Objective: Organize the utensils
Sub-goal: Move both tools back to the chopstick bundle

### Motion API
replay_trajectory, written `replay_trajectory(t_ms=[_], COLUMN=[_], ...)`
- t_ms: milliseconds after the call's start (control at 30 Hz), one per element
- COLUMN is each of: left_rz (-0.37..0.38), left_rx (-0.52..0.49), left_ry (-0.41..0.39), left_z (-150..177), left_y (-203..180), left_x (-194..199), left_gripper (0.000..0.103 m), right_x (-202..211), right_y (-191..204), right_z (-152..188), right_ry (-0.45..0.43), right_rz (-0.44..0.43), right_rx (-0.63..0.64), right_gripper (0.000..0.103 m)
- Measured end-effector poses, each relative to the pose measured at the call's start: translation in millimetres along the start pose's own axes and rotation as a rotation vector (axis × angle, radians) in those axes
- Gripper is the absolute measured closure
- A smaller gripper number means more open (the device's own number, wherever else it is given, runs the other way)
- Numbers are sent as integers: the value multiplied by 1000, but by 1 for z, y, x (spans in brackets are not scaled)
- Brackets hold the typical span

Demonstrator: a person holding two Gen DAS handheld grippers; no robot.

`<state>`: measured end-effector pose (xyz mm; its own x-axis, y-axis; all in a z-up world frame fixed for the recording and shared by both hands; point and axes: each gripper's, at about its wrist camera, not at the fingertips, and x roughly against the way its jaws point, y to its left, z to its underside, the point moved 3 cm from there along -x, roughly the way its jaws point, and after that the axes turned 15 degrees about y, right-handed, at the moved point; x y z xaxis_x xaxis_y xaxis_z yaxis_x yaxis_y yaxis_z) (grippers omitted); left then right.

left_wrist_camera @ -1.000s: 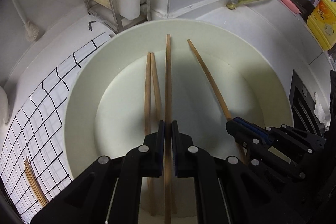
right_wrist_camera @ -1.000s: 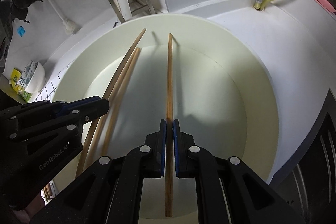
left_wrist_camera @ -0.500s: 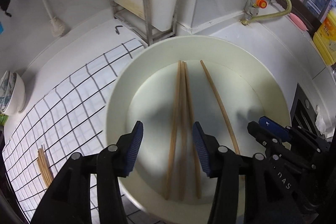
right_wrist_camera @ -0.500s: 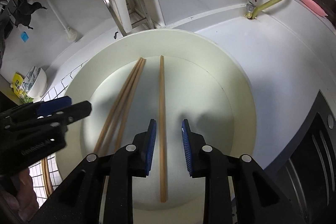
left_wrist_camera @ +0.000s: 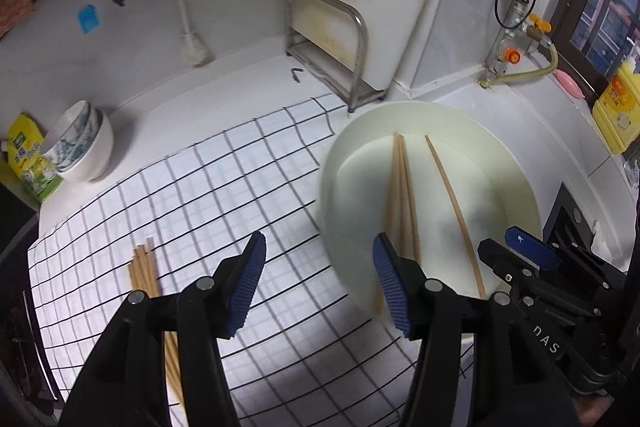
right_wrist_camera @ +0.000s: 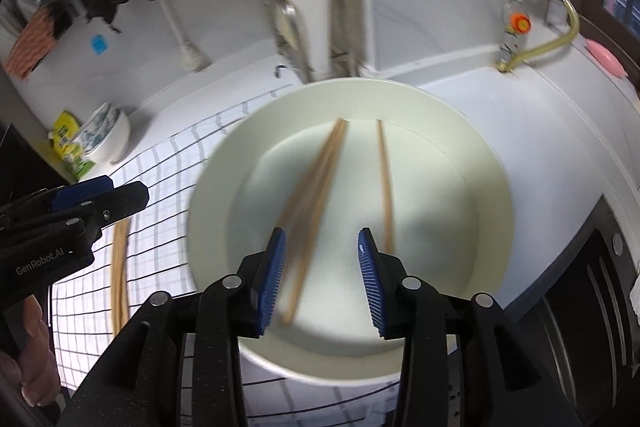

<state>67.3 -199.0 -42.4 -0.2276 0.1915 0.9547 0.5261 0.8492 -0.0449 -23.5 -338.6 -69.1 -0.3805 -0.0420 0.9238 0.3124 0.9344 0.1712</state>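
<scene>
A wide cream basin [left_wrist_camera: 440, 115] [right_wrist_camera: 460, 123] holds several wooden chopsticks: a close bunch [left_wrist_camera: 402, 195] [right_wrist_camera: 316, 195] and a single one [left_wrist_camera: 452, 203] [right_wrist_camera: 385, 183] apart on the right. More chopsticks [left_wrist_camera: 144, 267] [right_wrist_camera: 119, 259] lie on the checked cloth [left_wrist_camera: 224, 195] to the left. My left gripper [left_wrist_camera: 318, 283] hovers above the cloth at the basin's left edge, jaws opening, nothing between them. My right gripper [right_wrist_camera: 320, 277] [left_wrist_camera: 528, 255] hangs over the basin's near side, jaws opening too, pads pressing on nothing. The left gripper [right_wrist_camera: 100, 195] shows at the left edge of the right wrist view.
Stacked patterned bowls [left_wrist_camera: 80, 143] and a yellow packet [left_wrist_camera: 24, 155] sit at the far left. A metal rack [left_wrist_camera: 332, 39] stands behind the basin, a valve with a hose [left_wrist_camera: 516, 55] at the back right, a yellow bottle [left_wrist_camera: 616, 107] beyond. A black stove edge [right_wrist_camera: 580, 291] borders the right.
Both grippers let go of the chopsticks they were shut on and opened. Both rose and drew back from the basin; the left one swung left over the checked cloth.
</scene>
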Motion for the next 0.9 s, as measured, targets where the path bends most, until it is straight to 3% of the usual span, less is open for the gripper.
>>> replay_trajectory(t_ms=[333, 633, 900], left_rz=[-44, -69, -79], left_rx=[113, 280, 429], left_ry=[-55, -3, 46], left_z=[43, 95, 139], left_y=[75, 163, 226], left_x=[29, 20, -3], left_gripper=[43, 42, 40], right_x=[6, -15, -60], right_y=[89, 171, 224], right_z=[8, 14, 31], right_ry=[-7, 31, 93], right_rz=[-22, -53, -61], right_rx=[163, 314, 414], right_gripper=[65, 61, 58])
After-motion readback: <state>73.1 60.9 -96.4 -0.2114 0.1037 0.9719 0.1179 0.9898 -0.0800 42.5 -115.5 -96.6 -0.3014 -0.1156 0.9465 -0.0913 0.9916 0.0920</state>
